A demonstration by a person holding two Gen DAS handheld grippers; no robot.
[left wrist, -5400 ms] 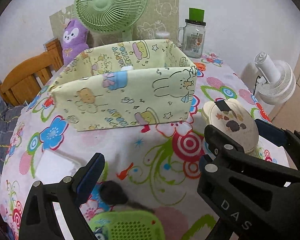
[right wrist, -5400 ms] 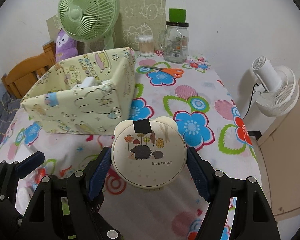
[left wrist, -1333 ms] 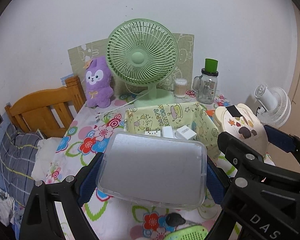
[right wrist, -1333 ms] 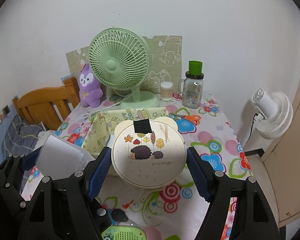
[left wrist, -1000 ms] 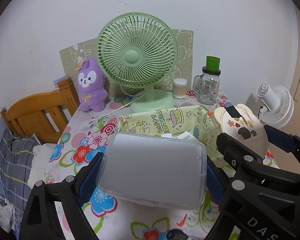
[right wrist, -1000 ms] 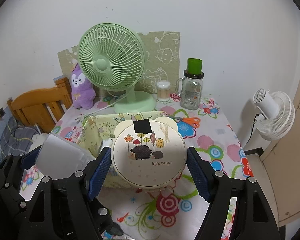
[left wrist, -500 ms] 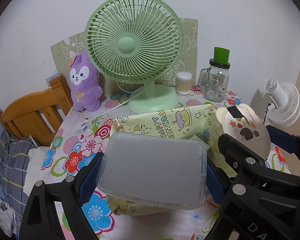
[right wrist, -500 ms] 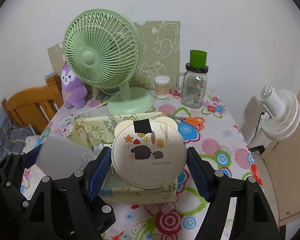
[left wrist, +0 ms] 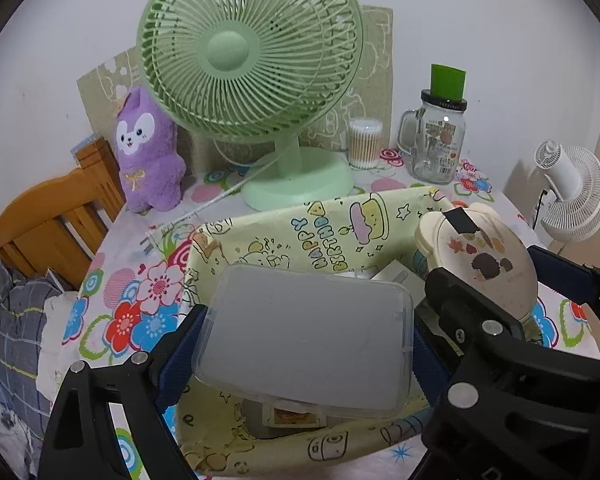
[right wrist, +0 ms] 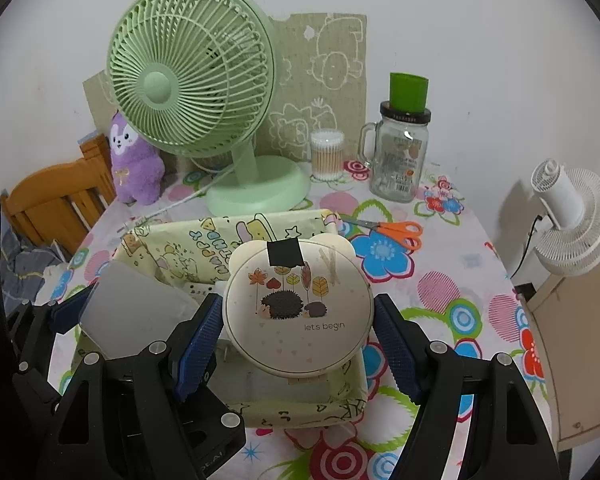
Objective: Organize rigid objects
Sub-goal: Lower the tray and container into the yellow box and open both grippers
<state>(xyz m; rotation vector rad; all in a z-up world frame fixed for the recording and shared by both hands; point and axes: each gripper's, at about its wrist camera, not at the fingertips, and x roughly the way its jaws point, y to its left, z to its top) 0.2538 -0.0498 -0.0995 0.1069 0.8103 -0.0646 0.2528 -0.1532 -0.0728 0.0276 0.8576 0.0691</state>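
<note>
- Left gripper (left wrist: 304, 340) is clamped on a frosted box (left wrist: 304, 336), its blue pads pressed to the box's two short sides; the box is held over the bin (left wrist: 260, 236).
- Right gripper (right wrist: 298, 336) is clamped on a round cream case (right wrist: 298, 308) with bear ears, a hedgehog print and a black tape patch; it is also held over the bin.
- Only the left view shows what sits under the box: a flat pack with an orange label (left wrist: 292, 416) on the bin floor, and a white item (left wrist: 396, 276) against the far wall.
- Only the right view shows the scissors (right wrist: 388, 230) on the tablecloth (right wrist: 460, 280), just beside the bin's far right corner, and a white piece (right wrist: 198, 290) inside the bin between box and case.
- Behind the bin stand a green fan (right wrist: 192, 88), a purple plush (right wrist: 134, 160), a swab tub (right wrist: 327, 154) and a glass jar (right wrist: 400, 160) with a green cup on its lid.
- Off the table's right edge stands a white fan (right wrist: 572, 224); a wooden chair (left wrist: 48, 224) is at the left.
</note>
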